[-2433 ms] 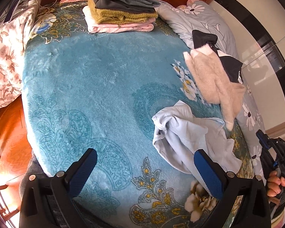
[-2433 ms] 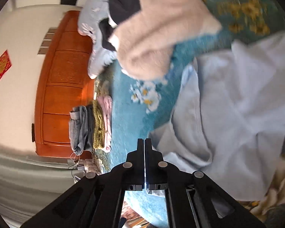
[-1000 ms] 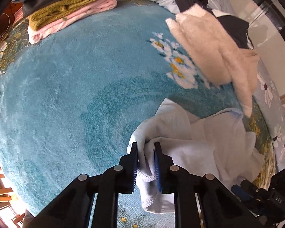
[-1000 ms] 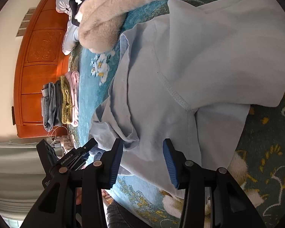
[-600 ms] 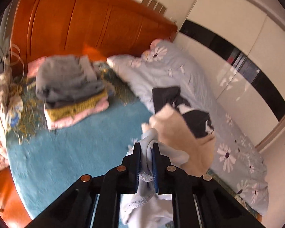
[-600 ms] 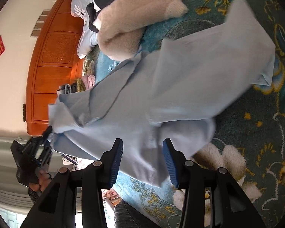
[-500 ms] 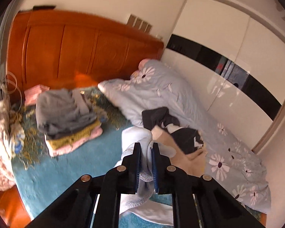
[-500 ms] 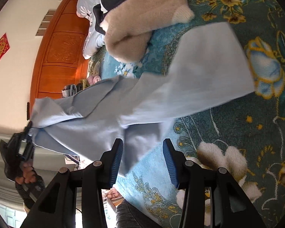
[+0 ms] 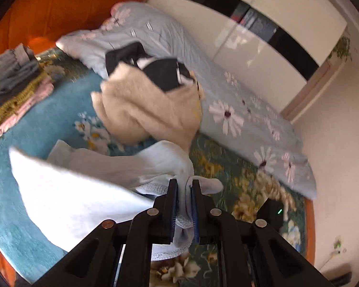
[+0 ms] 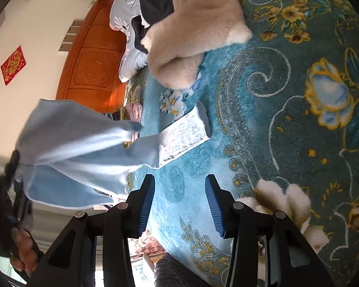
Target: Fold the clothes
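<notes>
The left tool (image 9: 184, 197) is clenched on a bunched edge of the pale blue cotton garment (image 9: 79, 186), which hangs from it in the air and streams out to the left above the bed. Seen from the right wrist camera, the same pale blue garment (image 10: 83, 153) stretches from the upper left down to a trailing end that lies on the teal floral plush blanket (image 10: 287, 110) covering the bed. The right tool (image 10: 180, 201) is released, its blue-padded fingers (image 10: 147, 201) spread apart with nothing between them, hovering over the blanket just beside the garment's lower edge.

Further up the bed a fluffy cream fleece garment (image 9: 141, 114) lies in a heap, with a black and white garment (image 9: 160, 71) partly under it. Both rest against a grey-blue quilt printed with white daisies (image 9: 229, 105). Near the orange wooden headboard (image 9: 59, 7) sits a stack of folded clothes in grey, mustard and pink (image 9: 14, 83).
</notes>
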The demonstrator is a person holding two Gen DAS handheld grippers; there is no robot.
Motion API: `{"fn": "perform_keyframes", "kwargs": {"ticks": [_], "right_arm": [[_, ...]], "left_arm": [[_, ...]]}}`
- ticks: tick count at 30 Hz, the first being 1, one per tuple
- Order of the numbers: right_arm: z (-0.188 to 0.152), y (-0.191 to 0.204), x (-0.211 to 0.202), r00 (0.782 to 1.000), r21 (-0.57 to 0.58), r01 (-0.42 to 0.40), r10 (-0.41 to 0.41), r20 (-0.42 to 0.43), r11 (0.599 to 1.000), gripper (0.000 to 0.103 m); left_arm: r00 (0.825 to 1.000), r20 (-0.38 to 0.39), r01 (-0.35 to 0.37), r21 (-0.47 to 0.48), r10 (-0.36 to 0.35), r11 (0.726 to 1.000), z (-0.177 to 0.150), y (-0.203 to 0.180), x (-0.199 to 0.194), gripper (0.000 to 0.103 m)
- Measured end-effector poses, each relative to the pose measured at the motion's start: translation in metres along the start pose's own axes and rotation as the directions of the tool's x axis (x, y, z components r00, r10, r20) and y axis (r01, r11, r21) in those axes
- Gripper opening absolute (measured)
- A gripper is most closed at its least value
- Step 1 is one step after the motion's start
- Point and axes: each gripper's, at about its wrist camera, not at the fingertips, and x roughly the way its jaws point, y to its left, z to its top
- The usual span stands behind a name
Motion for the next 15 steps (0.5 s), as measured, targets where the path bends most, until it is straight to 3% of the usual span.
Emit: {"fn": "perform_keyframes", "kwargs": {"ticks": [3,6,8,10,12,15], "right_arm": [[0.004,-0.018,-0.02,0.999,0.029,0.039,-0.04,0.036,0.999,0.045],[0.006,-0.042,-0.036,0.994,0.071,0.083,-0.087,0.06,0.994,0.045],[0.006,-0.057,-0.041,0.991,0.103,0.109,-0.116,0.066,0.989,0.045],[0.007,-0.063,-0.04,0.989,0.119,0.124,-0.132,0.065,0.985,0.045],[0.008,-0.065,-0.038,0.988,0.129,0.135,-0.144,0.063,0.982,0.045],[0.011,-0.056,-0.029,0.989,0.092,0.131,-0.137,0.063,0.987,0.045]], "left_arm": [[0.981,-0.195,0.002,-0.077,-0.017,0.997,-0.035,0.006,0.049,0.014],[0.96,-0.275,0.02,-0.152,-0.062,0.988,-0.057,0.023,0.064,0.017],[0.951,-0.298,0.035,-0.162,-0.083,0.986,-0.066,0.027,0.058,0.028],[0.955,-0.276,0.062,-0.184,-0.112,0.981,-0.066,0.036,0.045,0.051],[0.961,-0.239,0.089,-0.216,-0.141,0.972,-0.064,0.05,0.031,0.056],[0.974,-0.182,0.076,-0.295,-0.134,0.953,-0.059,0.085,0.016,0.063]]}}
